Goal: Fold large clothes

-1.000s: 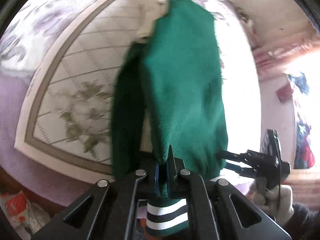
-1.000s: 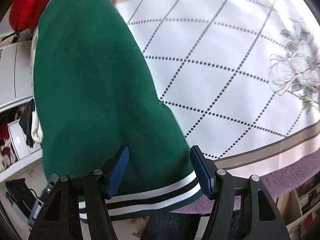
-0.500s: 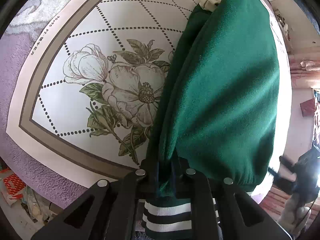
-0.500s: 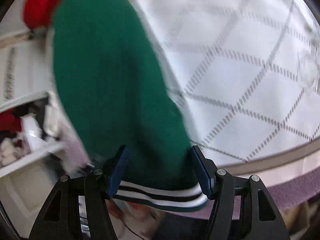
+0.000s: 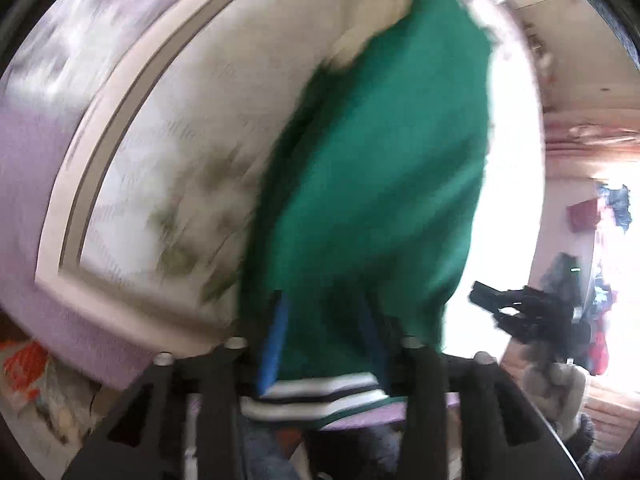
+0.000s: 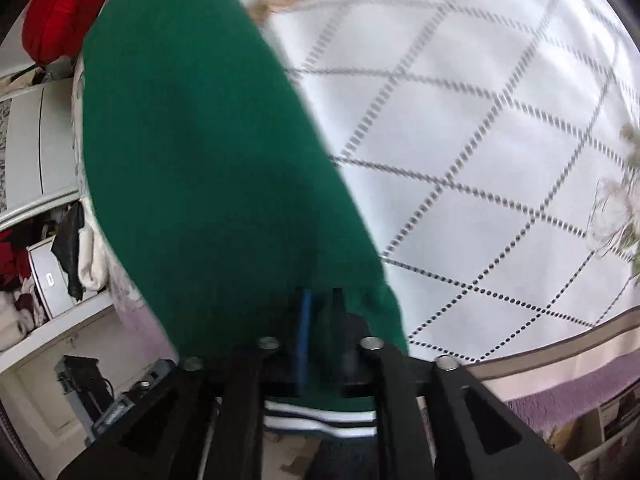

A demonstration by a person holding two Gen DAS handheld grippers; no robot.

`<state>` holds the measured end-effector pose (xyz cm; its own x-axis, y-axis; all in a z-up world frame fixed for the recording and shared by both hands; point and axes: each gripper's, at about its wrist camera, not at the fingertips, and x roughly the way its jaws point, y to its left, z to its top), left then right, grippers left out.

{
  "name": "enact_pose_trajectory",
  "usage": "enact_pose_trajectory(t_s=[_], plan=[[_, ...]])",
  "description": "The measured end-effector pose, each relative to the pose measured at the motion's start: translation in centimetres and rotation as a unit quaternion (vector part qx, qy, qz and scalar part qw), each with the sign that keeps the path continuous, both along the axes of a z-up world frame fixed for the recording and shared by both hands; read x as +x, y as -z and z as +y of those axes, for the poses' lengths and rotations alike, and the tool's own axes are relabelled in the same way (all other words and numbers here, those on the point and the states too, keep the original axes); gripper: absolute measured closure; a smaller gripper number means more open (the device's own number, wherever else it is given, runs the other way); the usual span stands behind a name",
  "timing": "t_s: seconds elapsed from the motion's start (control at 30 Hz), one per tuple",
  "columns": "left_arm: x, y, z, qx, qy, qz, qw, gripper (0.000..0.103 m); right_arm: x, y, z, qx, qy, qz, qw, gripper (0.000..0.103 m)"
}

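Observation:
A large green garment [image 5: 380, 184] with a white-and-dark striped hem [image 5: 316, 396] lies stretched over the bed. My left gripper [image 5: 324, 344] is open, its blue-padded fingers standing on either side of the hem edge. My right gripper [image 6: 320, 336] is shut on the green garment [image 6: 192, 152] just above its striped hem [image 6: 320, 420]. The right gripper also shows in the left wrist view [image 5: 524, 312], off to the right. The left view is blurred.
The bed cover [image 6: 480, 152] is white with dotted diamonds and flowers, edged by a grey band and purple blanket [image 5: 24, 184]. A red bundle [image 6: 60, 12] lies at the far corner. Shelves with clutter [image 6: 44, 256] stand left. Hanging clothes [image 5: 600, 216] are right.
My left gripper has opened and let go of the hem. My right gripper has closed on the garment's hem edge. Both views shifted with motion blur.

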<state>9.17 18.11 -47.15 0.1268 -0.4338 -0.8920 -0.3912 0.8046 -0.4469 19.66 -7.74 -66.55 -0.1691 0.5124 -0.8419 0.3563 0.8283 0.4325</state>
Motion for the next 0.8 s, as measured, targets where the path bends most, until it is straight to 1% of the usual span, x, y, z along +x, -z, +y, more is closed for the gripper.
enact_pose_trajectory(t_s=[0.03, 0.07, 0.1, 0.13, 0.2, 0.23, 0.27, 0.3, 0.33, 0.37, 0.4, 0.43, 0.47, 0.5, 0.53, 0.57, 0.6, 0.63, 0.67, 0.7, 0.73, 0.77, 0.8], plan=[[1.4, -0.8, 0.0, 0.007, 0.001, -0.018, 0.9998, 0.060, 1.4, -0.7, 0.8, -0.006, -0.005, -0.006, 1.000, 0.047], [3.5, -1.6, 0.0, 0.006, 0.002, -0.040, 0.9992, 0.060, 2.3, -1.1, 1.2, -0.009, -0.004, -0.016, 1.000, 0.036], [5.0, -2.0, 0.0, 0.012, 0.002, -0.055, 0.9984, 0.060, 3.5, -2.0, 1.4, -0.013, 0.000, -0.030, 0.999, 0.036], [8.0, -2.6, -0.1, 0.023, 0.003, -0.078, 0.9967, 0.060, 5.5, -2.7, 2.4, -0.023, 0.000, -0.048, 0.999, 0.036], [12.3, -2.8, -0.2, 0.042, 0.010, -0.112, 0.9928, 0.059, 10.0, -4.0, 3.7, -0.016, 0.013, -0.077, 0.997, 0.036], [15.7, -3.0, -0.4, 0.059, 0.021, -0.133, 0.9892, 0.059, 11.7, -4.8, 5.1, -0.011, 0.021, -0.089, 0.996, 0.036], [18.4, -2.9, -0.5, 0.072, 0.028, -0.145, 0.9864, 0.059, 13.5, -4.8, 4.9, -0.009, 0.028, -0.097, 0.995, 0.036], [20.0, -2.5, -1.2, 0.083, 0.034, -0.151, 0.9845, 0.059, 15.5, -4.8, 5.0, -0.005, 0.034, -0.107, 0.994, 0.036], [23.1, -1.8, -1.4, 0.094, 0.044, -0.154, 0.9826, 0.059, 17.1, -4.8, 5.0, -0.003, 0.039, -0.115, 0.993, 0.036], [24.7, -1.0, -1.8, 0.100, 0.050, -0.152, 0.9821, 0.059, 18.9, -4.9, 4.9, -0.005, 0.041, -0.124, 0.991, 0.036], [26.8, 0.4, -1.7, 0.101, 0.058, -0.144, 0.9827, 0.059, 20.8, -4.9, 4.5, -0.006, 0.042, -0.131, 0.990, 0.036], [27.8, 1.4, -1.0, 0.094, 0.065, -0.137, 0.9841, 0.059, 22.1, -4.6, 5.6, -0.009, 0.042, -0.136, 0.990, 0.036], [30.2, 3.6, -1.9, 0.088, 0.074, -0.118, 0.9863, 0.059, 23.4, -4.2, 6.1, -0.012, 0.040, -0.136, 0.990, 0.036], [31.6, 5.4, -2.3, 0.087, 0.082, -0.102, 0.9876, 0.059, 24.1, -3.7, 6.6, -0.013, 0.037, -0.136, 0.990, 0.036], [32.8, 6.9, -2.6, 0.082, 0.094, -0.082, 0.9887, 0.059, 25.5, -3.0, 7.4, -0.015, 0.029, -0.136, 0.990, 0.036], [33.2, 7.5, -2.5, 0.080, 0.098, -0.082, 0.9886, 0.060, 26.5, -2.5, 7.4, -0.020, 0.024, -0.132, 0.991, 0.036], [32.9, 7.3, -2.8, 0.083, 0.096, -0.107, 0.9862, 0.075, 27.3, -1.8, 7.8, -0.023, 0.019, -0.127, 0.991, 0.036], [33.2, 6.1, -3.3, 0.088, 0.095, -0.125, 0.9837, 0.099, 27.9, -1.2, 7.4, -0.023, 0.015, -0.122, 0.992, 0.036], [32.3, 4.6, -3.5, 0.099, 0.097, -0.154, 0.9783, 0.099, 28.4, -1.0, 7.0, -0.023, 0.013, -0.120, 0.992, 0.036], [32.5, 3.6, -3.6, 0.101, 0.095, -0.176, 0.9745, 0.100, 28.9, -0.8, 7.3, -0.020, 0.013, -0.119, 0.993, 0.036], [31.2, 1.3, -3.3, 0.096, 0.088, -0.213, 0.9683, 0.100, 28.4, -0.2, 6.2, -0.017, 0.010, -0.119, 0.993, 0.036], [30.7, -0.1, -2.8, 0.089, 0.076, -0.232, 0.9655, 0.100, 28.6, -0.2, 6.3, -0.012, 0.010, -0.118, 0.993, 0.036], [30.5, -1.1, -2.3, 0.084, 0.065, -0.243, 0.9644, 0.100, 28.5, 0.0, 4.8, -0.010, 0.009, -0.117, 0.993, 0.036]])
